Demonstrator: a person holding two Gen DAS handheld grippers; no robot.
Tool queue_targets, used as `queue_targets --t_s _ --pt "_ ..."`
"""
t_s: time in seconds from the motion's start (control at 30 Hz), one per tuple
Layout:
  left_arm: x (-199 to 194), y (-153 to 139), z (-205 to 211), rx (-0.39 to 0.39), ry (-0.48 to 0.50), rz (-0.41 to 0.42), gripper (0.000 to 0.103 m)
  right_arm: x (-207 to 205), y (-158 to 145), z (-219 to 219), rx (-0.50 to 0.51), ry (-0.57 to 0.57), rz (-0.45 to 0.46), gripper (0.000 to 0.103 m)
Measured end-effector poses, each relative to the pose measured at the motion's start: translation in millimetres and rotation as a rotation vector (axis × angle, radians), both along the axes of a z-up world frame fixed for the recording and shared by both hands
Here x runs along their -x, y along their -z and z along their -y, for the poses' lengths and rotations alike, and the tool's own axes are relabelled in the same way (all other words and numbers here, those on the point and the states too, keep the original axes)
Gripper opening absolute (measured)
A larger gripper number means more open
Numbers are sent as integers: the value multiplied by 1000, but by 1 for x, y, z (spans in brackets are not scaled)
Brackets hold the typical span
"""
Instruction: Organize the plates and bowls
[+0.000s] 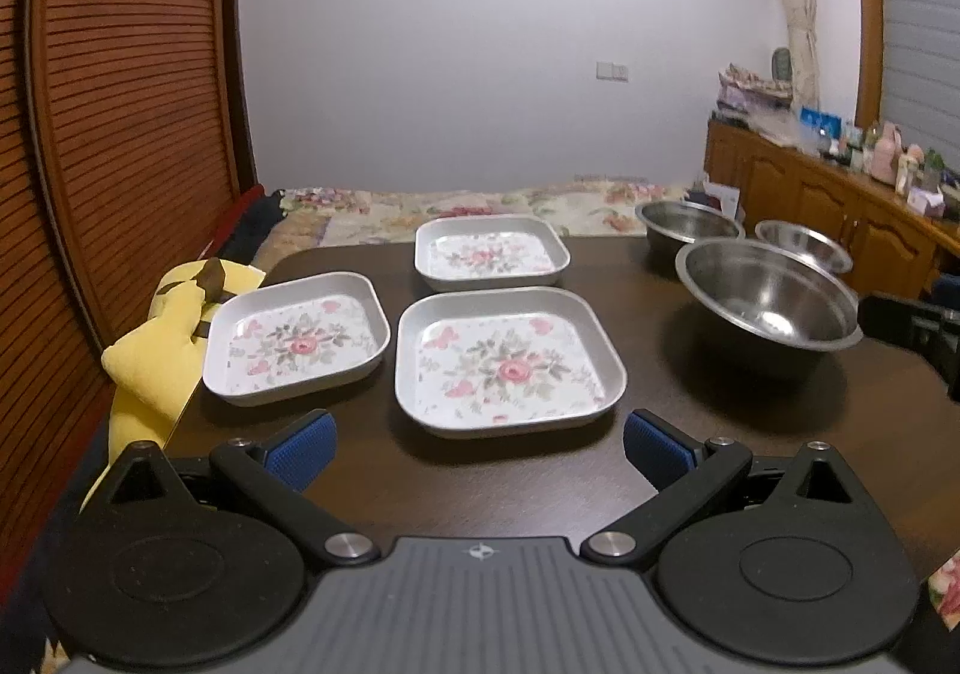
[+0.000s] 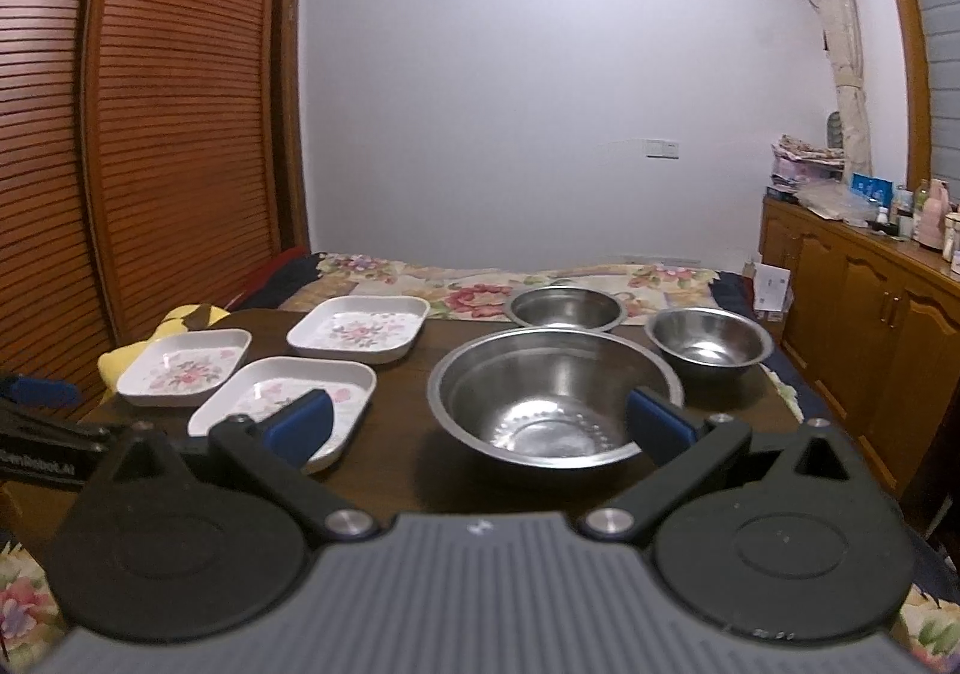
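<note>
Dark wooden table [image 1: 372, 488], bearing three steel bowls and three square floral plates; both grippers are held low over its near edge, facing across it. Large steel bowl [image 2: 555, 395]: the widest vessel, straight ahead of the right gripper [image 2: 480, 428], its near rim lying between the two blue pads; the right pad [image 2: 660, 425] overlaps the bowl's rim in the right wrist view, but contact cannot be confirmed. Right gripper jaws stand wide apart and clamp nothing. In the left wrist view the same bowl lies ahead and to the right of the left gripper [image 1: 480, 449], outside its right pad. Near floral plate [image 1: 510, 362]: directly ahead of the left gripper's spread jaws, close to them yet apart; in the right wrist view it sits behind the right gripper's left pad [image 2: 300, 425]. Left gripper jaws likewise stand wide apart, empty. Left floral plate [image 1: 294, 338]: ahead and left of the left jaws, at the table's left edge, just beside the near plate without touching it. Far floral plate [image 1: 491, 253]: beyond the near plate, in line with the left jaws, near the table's far edge. Medium steel bowl [image 2: 565, 308]: beyond the large bowl, straight ahead of the right jaws. Small steel bowl [image 2: 708, 343]: ahead and right of the right jaws, beside the large bowl. Yellow plush toy [image 1: 162, 356]: off the table's left edge, left of the left jaws.
</note>
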State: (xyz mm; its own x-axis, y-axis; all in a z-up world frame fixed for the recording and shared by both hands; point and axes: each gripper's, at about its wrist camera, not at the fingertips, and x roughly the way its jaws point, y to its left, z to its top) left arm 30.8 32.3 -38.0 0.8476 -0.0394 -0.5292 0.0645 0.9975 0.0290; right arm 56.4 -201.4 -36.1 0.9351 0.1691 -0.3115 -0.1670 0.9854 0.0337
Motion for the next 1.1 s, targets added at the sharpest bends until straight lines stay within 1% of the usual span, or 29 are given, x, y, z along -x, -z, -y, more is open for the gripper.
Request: queue_targets --t_s 0.07,0.27,0.33,0.5,0.7,0.77,0.83,0.87,0.93,0.97,1.0,1.03,1.07,1.1 --pt "-2 2 -4 -6 -4 -2 103 -2 -1 -6 6 -13 0 103" --pt "-8 4 -22 28 12 -16 103 -10 -1 -23 29 -67 -3 103" --pt "-11 4 -28 38 14 -21 103 -15 -1 -29 29 -101 -12 103" --pt "-22 6 -39 6 6 -14 103 -24 2 -47 50 -142 -21 103" --pt "-36 9 -55 19 19 4 103 -36 7 -66 78 -190 -47 103" --pt "-41 10 -60 22 20 4 101 -42 11 -72 86 -203 -61 102" --pt "-48 12 -62 38 31 -5 91 -49 14 -78 84 -213 -84 95" --pt "-51 13 -63 44 37 -9 90 -52 16 -79 81 -219 -99 85" --pt "-58 15 -65 47 44 -13 86 -61 20 -82 69 -230 -131 84" --pt "-61 16 -65 43 47 -15 83 -64 22 -83 62 -236 -143 81" --pt "-64 17 -64 38 49 -15 78 -67 23 -85 58 -242 -151 77" --pt "-67 18 -64 37 52 -17 74 -70 25 -87 56 -243 -161 76" --pt "-70 20 -64 36 54 -20 73 -73 27 -88 55 -242 -169 72" --pt "-74 23 -64 35 57 -25 69 -76 29 -89 53 -243 -180 68"
